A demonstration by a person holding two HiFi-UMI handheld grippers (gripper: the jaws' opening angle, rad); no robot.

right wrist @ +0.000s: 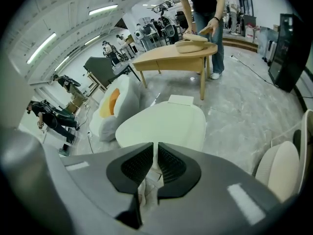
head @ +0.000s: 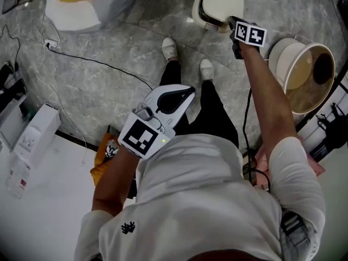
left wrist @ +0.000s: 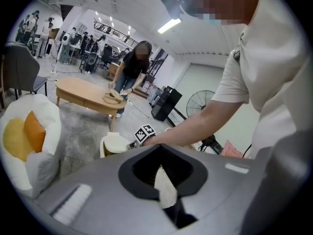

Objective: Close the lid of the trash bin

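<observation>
Cream-coloured plastic trash bin (head: 217, 1) is standing on the grey marbled floor (head: 109, 48) at the far side of the scene, beyond the person's white shoes (head: 169, 49). Its broad pale lid (right wrist: 166, 126) is lying across it, though whether it is fully down cannot be told. The right hand-held gripper (head: 232, 23) is being held out at the bin's near right edge, its jaws drawn together on nothing. The left hand-held gripper (head: 184, 95) is hanging close to the person's body, well apart from the bin, jaws together and empty.
</observation>
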